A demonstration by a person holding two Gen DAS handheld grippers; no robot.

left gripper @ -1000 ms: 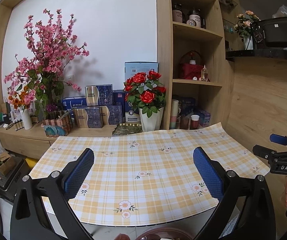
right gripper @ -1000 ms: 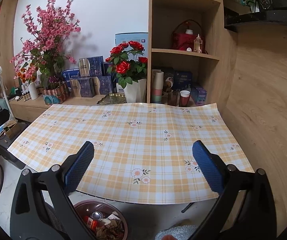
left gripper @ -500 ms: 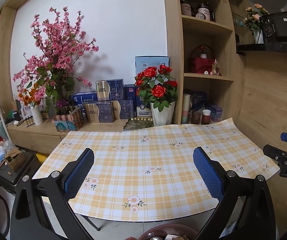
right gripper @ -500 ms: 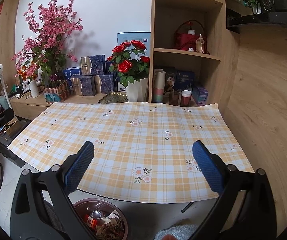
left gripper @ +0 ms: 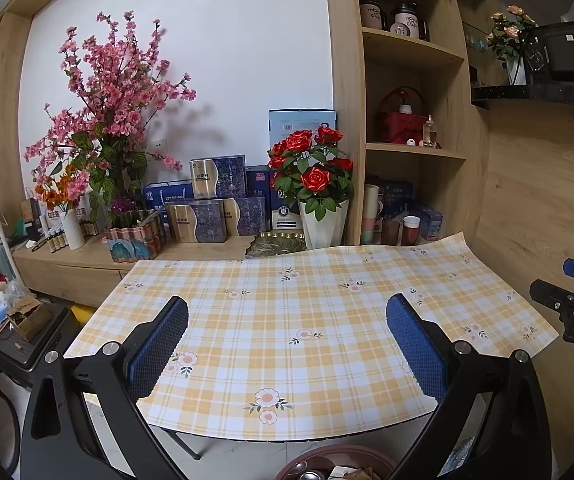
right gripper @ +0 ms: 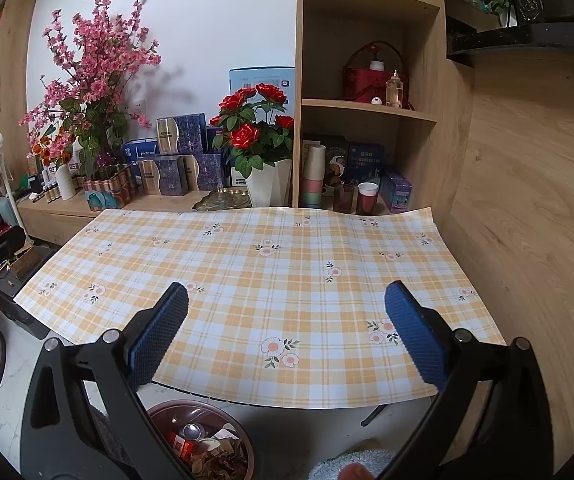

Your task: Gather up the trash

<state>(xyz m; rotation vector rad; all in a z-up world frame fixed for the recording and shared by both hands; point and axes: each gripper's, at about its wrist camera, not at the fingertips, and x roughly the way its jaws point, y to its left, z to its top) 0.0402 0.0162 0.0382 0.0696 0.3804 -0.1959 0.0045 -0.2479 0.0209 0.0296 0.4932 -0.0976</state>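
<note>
Below the near edge of the table [right gripper: 327,264], on the floor, sitting a round bin [right gripper: 243,446] holding the trash [right gripper: 203,448]: a can, red packaging and dry leaves, its rim just peeking into the left view too. Over the checked cloth [left gripper: 307,320], hovering side by side, left gripper [left gripper: 287,344] and right gripper [right gripper: 287,332], both with blue pads [right gripper: 159,332] spread wide apart and gripping nothing. Beyond the table, standing a vase of roses [left gripper: 315,188] beside the shelves [left gripper: 411,148].
</note>
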